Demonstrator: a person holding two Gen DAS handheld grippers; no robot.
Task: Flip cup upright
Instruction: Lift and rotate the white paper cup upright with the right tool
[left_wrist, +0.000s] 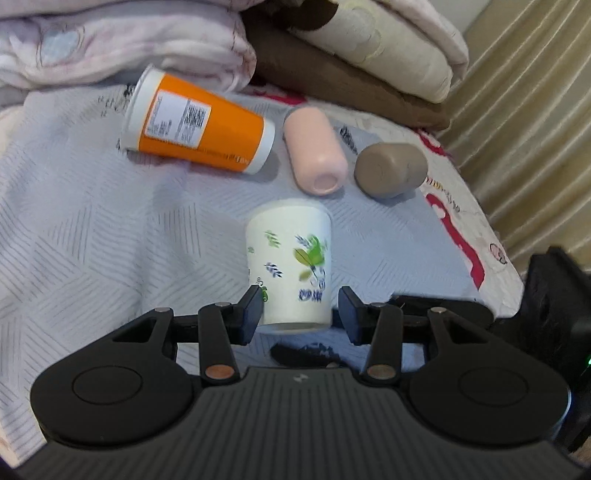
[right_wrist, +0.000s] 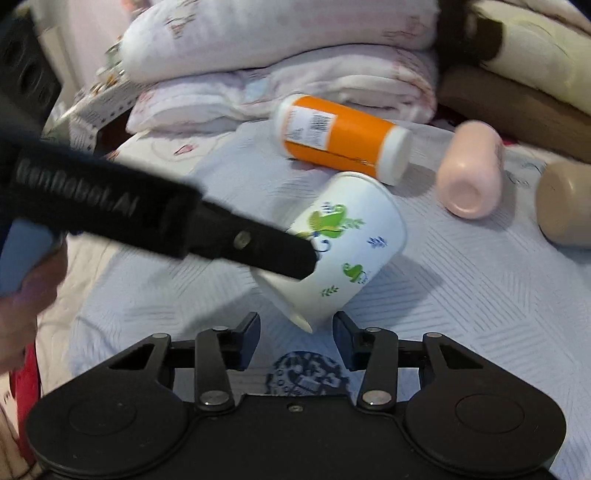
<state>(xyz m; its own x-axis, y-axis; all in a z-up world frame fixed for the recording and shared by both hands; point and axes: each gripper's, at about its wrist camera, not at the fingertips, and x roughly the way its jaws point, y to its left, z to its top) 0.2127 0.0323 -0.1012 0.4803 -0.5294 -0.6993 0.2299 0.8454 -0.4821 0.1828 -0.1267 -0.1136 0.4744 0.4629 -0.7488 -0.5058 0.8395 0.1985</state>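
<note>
A white paper cup with green and blue prints sits between the fingers of my left gripper, lifted and tilted over the bed. The left finger touches its side; a small gap shows at the right finger. In the right wrist view the same cup leans with its rim low and toward the camera, the left gripper's finger against it. My right gripper is open and empty just below the cup.
An orange cup, a pink cup and a brown cup lie on their sides on the pale bedspread. Folded blankets pile up behind. A curtain hangs at the right.
</note>
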